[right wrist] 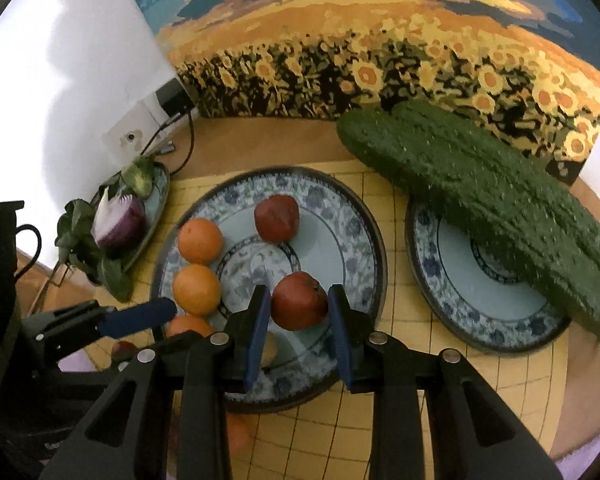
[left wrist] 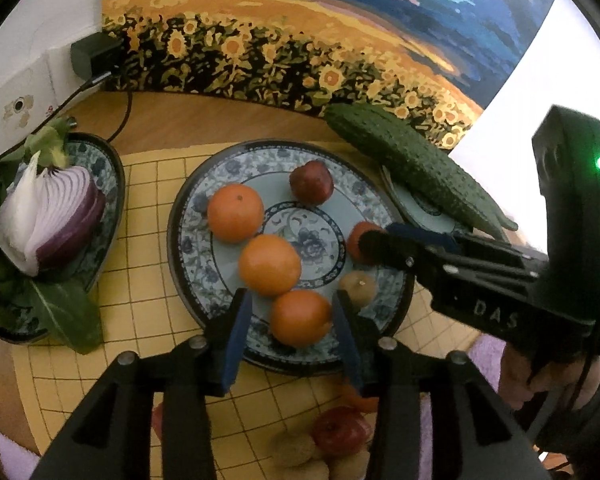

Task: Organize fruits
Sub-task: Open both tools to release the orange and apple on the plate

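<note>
A blue-patterned middle plate [left wrist: 204, 248] [right wrist: 352, 216] holds three oranges [left wrist: 269, 265], a dark red fruit [left wrist: 311, 182] [right wrist: 277, 217] and a small tan fruit [left wrist: 358, 287]. My left gripper [left wrist: 288, 320] is open, its fingers either side of the nearest orange [left wrist: 300, 317] with gaps on both sides. My right gripper [right wrist: 298, 308] is shut on a red fruit [right wrist: 299, 306] just over the plate; the left wrist view shows it at the plate's right edge [left wrist: 370, 246].
Two cucumbers [right wrist: 480, 192] [left wrist: 416, 164] lie across a right-hand plate [right wrist: 452, 292]. A left plate [left wrist: 108, 184] holds a cut red onion [left wrist: 56, 220] and greens. Loose fruits [left wrist: 332, 436] sit on the yellow mat [left wrist: 140, 280] near me. A sunflower painting [left wrist: 300, 40] stands behind.
</note>
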`<action>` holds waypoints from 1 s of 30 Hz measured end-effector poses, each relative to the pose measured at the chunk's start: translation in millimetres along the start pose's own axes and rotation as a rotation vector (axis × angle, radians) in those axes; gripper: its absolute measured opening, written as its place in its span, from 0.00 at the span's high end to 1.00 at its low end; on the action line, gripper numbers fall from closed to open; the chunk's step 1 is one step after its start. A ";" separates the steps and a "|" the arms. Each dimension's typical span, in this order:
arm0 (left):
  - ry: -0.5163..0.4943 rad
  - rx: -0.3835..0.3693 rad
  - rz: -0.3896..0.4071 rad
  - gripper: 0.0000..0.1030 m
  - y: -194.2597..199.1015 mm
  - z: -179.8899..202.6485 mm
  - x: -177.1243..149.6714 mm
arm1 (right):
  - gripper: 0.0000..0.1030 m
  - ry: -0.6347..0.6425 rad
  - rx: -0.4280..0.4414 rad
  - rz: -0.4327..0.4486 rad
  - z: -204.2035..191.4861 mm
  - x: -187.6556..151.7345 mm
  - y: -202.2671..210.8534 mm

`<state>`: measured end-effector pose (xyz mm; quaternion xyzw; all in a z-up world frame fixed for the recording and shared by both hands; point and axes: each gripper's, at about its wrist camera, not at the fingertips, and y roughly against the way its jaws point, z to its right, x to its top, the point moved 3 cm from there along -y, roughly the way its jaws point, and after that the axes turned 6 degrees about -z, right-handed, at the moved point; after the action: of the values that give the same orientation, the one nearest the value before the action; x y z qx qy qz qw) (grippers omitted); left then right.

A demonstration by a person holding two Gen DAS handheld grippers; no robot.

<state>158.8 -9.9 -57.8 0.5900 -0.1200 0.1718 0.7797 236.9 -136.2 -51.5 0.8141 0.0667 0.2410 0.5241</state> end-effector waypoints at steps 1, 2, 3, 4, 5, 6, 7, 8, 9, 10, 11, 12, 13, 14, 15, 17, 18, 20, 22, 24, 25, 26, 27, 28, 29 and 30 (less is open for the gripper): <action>0.004 0.000 0.004 0.51 0.7 -0.3 -0.1 | 0.70 0.003 -0.004 -0.002 -0.3 -1.6 0.7; 0.010 -0.002 0.010 0.43 2.1 -0.9 -0.2 | 0.70 0.007 -0.008 -0.005 -0.7 -3.0 1.1; 0.018 -0.010 0.016 0.38 4.3 -1.8 -0.3 | 0.70 0.018 -0.015 -0.006 -1.6 -4.6 1.5; 0.024 -0.019 0.019 0.31 5.8 -2.3 -0.5 | 0.70 0.027 -0.020 -0.005 -2.2 -5.4 1.6; 0.028 -0.027 0.025 0.28 8.4 -2.4 -0.8 | 0.70 0.033 -0.024 -0.004 -2.7 -5.5 1.6; 0.028 -0.027 0.031 0.28 11.1 -2.2 -1.1 | 0.70 0.034 -0.030 -0.004 -2.9 -5.7 1.7; 0.024 -0.025 0.035 0.26 13.1 -1.2 -0.8 | 0.70 0.032 -0.035 -0.004 -2.9 -5.8 1.8; 0.019 -0.022 0.041 0.24 15.4 -0.2 -1.0 | 0.70 0.029 -0.040 -0.005 -3.1 -6.2 1.7; 0.013 -0.020 0.049 0.23 18.8 0.6 -1.7 | 0.70 0.025 -0.045 -0.005 -3.8 -6.4 1.4; 0.011 -0.018 0.054 0.21 20.8 1.4 -2.4 | 0.70 0.018 -0.052 -0.006 -4.5 -6.8 1.6; 0.008 -0.016 0.060 0.20 23.6 1.8 -3.3 | 0.70 0.012 -0.058 -0.008 -4.9 -8.1 2.5; 0.008 -0.013 0.065 0.20 25.9 2.1 -4.1 | 0.69 0.008 -0.061 -0.009 -5.5 -8.6 3.1; 0.009 -0.012 0.069 0.19 27.6 1.7 -4.9 | 0.69 0.004 -0.064 -0.007 -5.7 -10.2 5.1; 0.011 -0.011 0.072 0.19 29.0 1.4 -5.5 | 0.67 0.001 -0.066 -0.005 -6.1 -11.6 7.0; 0.013 -0.010 0.076 0.19 30.8 1.5 -6.5 | 0.65 -0.003 -0.065 -0.002 -6.2 -13.2 9.9; 0.017 -0.009 0.085 0.19 34.6 0.8 -9.7 | 0.52 -0.010 -0.059 0.006 -6.9 -15.7 14.9; 0.020 -0.009 0.089 0.19 36.7 0.6 -11.4 | 0.49 -0.015 -0.057 0.012 -7.0 -17.2 18.3; 0.021 -0.008 0.095 0.19 39.6 0.7 -14.1 | 0.41 -0.026 -0.049 0.022 -7.3 -19.9 24.9; 0.020 -0.008 0.101 0.19 42.6 1.0 -16.2 | 0.37 -0.037 -0.046 0.029 -6.9 -23.0 31.1; 0.018 -0.006 0.106 0.19 45.7 1.5 -19.0 | 0.35 -0.044 -0.044 0.037 -6.8 -25.5 35.9; 0.017 -0.005 0.107 0.18 46.5 1.6 -19.8 | 0.34 -0.047 -0.044 0.040 -6.8 -26.7 37.9; 0.015 -0.003 0.108 0.18 47.9 1.8 -21.2 | 0.32 -0.049 -0.045 0.043 -7.0 -28.3 39.7; 0.013 -0.003 0.109 0.18 48.7 1.9 -22.5 | 0.32 -0.053 -0.045 0.044 -7.6 -29.9 41.0; 0.012 -0.001 0.110 0.18 49.5 2.1 -23.9 | 0.31 -0.056 -0.045 0.045 -8.0 -31.0 41.8; 0.010 0.001 0.110 0.18 50.4 2.4 -25.2 | 0.30 -0.060 -0.042 0.046 -8.5 -33.1 43.2; 0.009 0.003 0.111 0.18 51.4 2.4 -26.7 | 0.30 -0.061 -0.040 0.045 -9.1 -34.8 43.7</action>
<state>113.4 -3.0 -22.3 0.5829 -0.1487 0.2178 0.7685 196.1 -160.7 -21.0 0.8118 0.0274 0.2289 0.5365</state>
